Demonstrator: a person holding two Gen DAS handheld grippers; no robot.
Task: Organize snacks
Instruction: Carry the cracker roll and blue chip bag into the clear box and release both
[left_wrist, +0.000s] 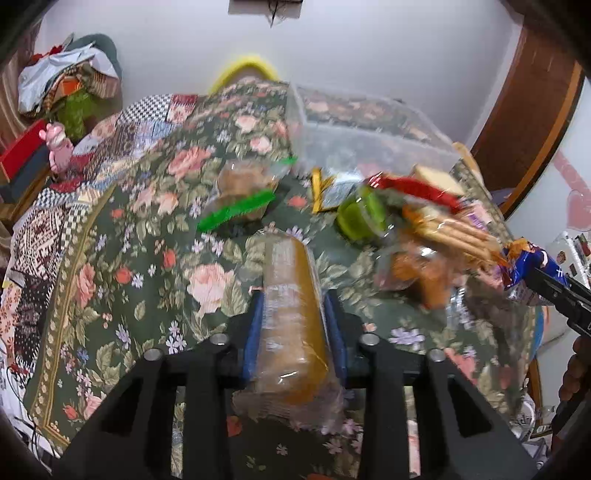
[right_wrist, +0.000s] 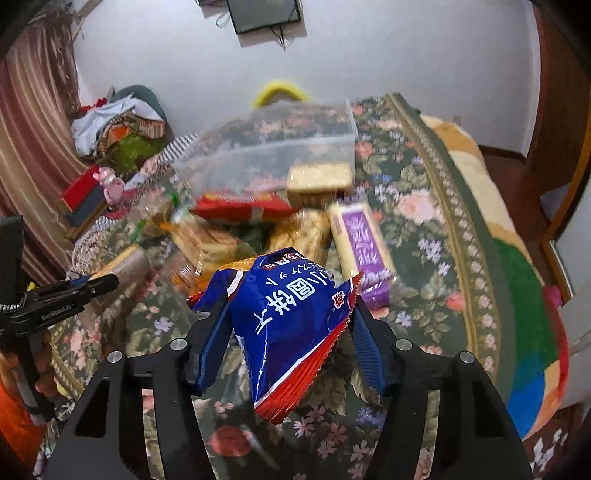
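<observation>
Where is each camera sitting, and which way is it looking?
Left wrist: rides on the left gripper, looking down along its fingers at a clear-wrapped biscuit roll clamped there, over a floral bedspread; the right gripper shows at the edge.
Right wrist: rides on the right gripper, looking down at the blue snack bag it grips; the left gripper and a hand show.
Shared: clear plastic bin, snack pile, bedspread.

Soft, even indoor light fills both views, with no hard shadows. Motion blur smears the heap of mixed snack packets (left_wrist: 424, 229) at two o'clock and the clear plastic storage box (right_wrist: 280, 147) at twelve. Fisheye bending curves the edges, and black vignette eats every corner.
</observation>
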